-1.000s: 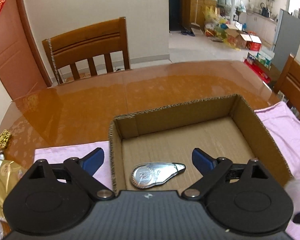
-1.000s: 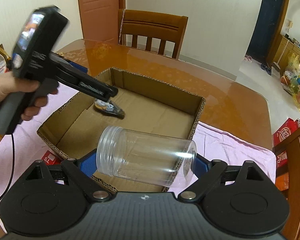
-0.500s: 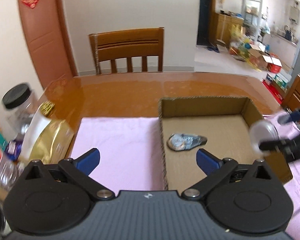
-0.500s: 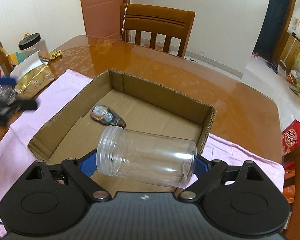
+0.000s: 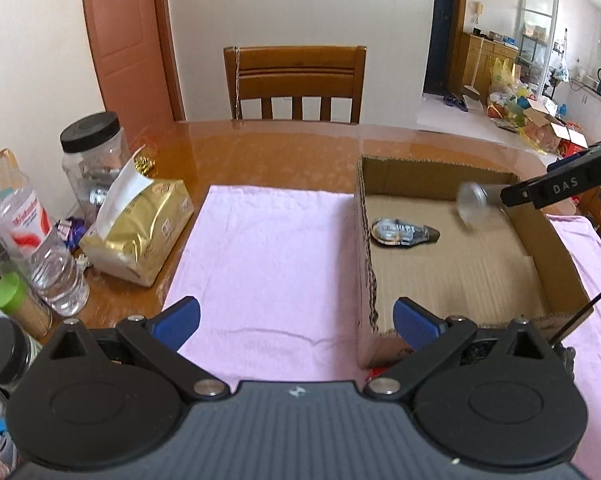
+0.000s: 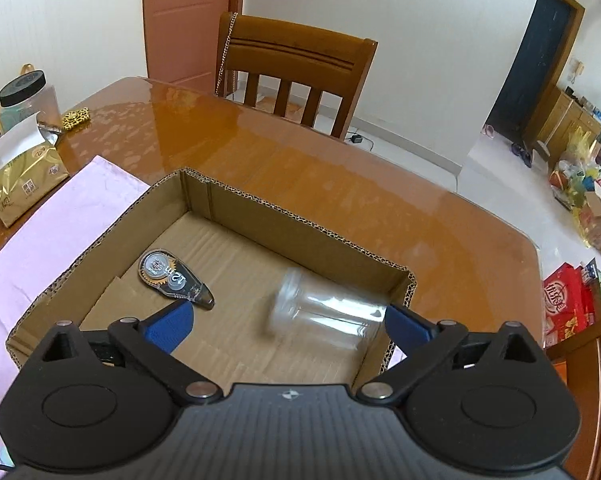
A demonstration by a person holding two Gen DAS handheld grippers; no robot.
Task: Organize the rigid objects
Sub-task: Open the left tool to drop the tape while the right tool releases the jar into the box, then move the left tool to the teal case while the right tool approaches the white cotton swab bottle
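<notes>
The right gripper (image 6: 286, 322) has just been opening and now stands spread wide over the shallow brown cardboard box (image 6: 312, 226), its blue pads clear of the blurred clear plastic jar (image 6: 328, 310), which lies on its side between them inside the box near its right wall. The left gripper (image 5: 296, 318) is also wide open and holds nothing, above the pink cloth (image 5: 268, 248) on the glossy brown desk (image 5: 276, 152). A grey teardrop-shaped correction-tape dispenser (image 6: 174, 276) lies on the box floor, apart from the jar.
</notes>
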